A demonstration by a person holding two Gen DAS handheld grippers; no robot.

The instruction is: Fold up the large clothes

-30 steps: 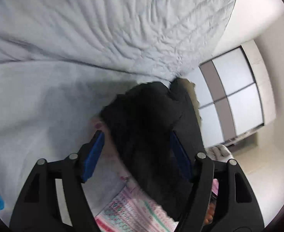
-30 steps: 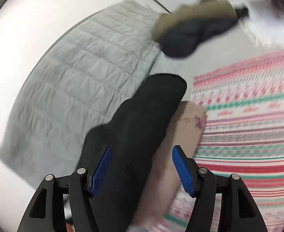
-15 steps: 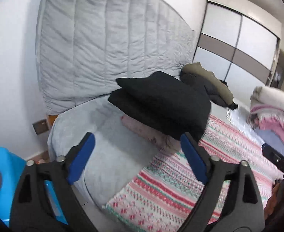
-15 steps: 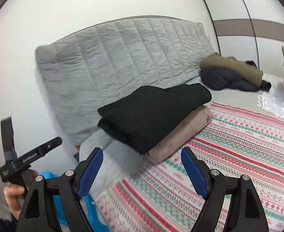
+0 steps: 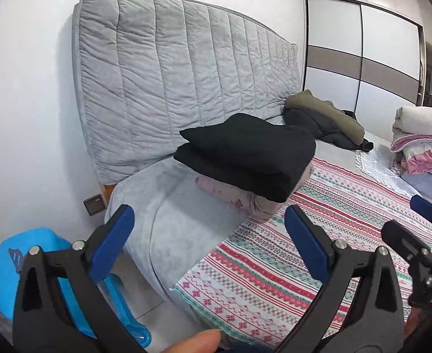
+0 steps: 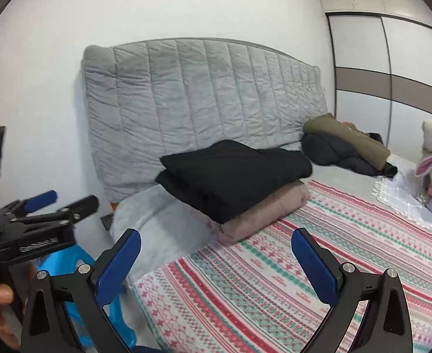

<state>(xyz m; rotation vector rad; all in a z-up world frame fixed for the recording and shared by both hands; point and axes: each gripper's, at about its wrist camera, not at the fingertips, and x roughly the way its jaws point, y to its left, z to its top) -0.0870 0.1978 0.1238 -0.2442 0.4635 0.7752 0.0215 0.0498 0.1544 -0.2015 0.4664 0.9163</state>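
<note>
A folded black garment (image 5: pixel 248 156) (image 6: pixel 233 173) lies on top of a folded pinkish-beige garment (image 5: pixel 233 197) (image 6: pixel 263 211) at the head of the bed, by the grey padded headboard (image 5: pixel 186 82) (image 6: pixel 198 100). My left gripper (image 5: pixel 207 229) is open and empty, held back from the stack near the bed's corner. My right gripper (image 6: pixel 216 253) is open and empty, also held back from the stack. The left gripper also shows at the left of the right wrist view (image 6: pixel 39 214).
A striped patterned blanket (image 5: pixel 318 235) (image 6: pixel 304 264) covers the bed. An olive and black jacket pile (image 5: pixel 324 120) (image 6: pixel 348 144) lies by the headboard. Rolled bedding (image 5: pixel 421 141) sits at the right. A blue stool (image 5: pixel 24 264) stands on the floor at the left. A wardrobe (image 5: pixel 363 53) stands behind.
Both grippers have pulled back from the black garment and left it lying on the pinkish one. The view has widened from close on the cloth to the whole bed head.
</note>
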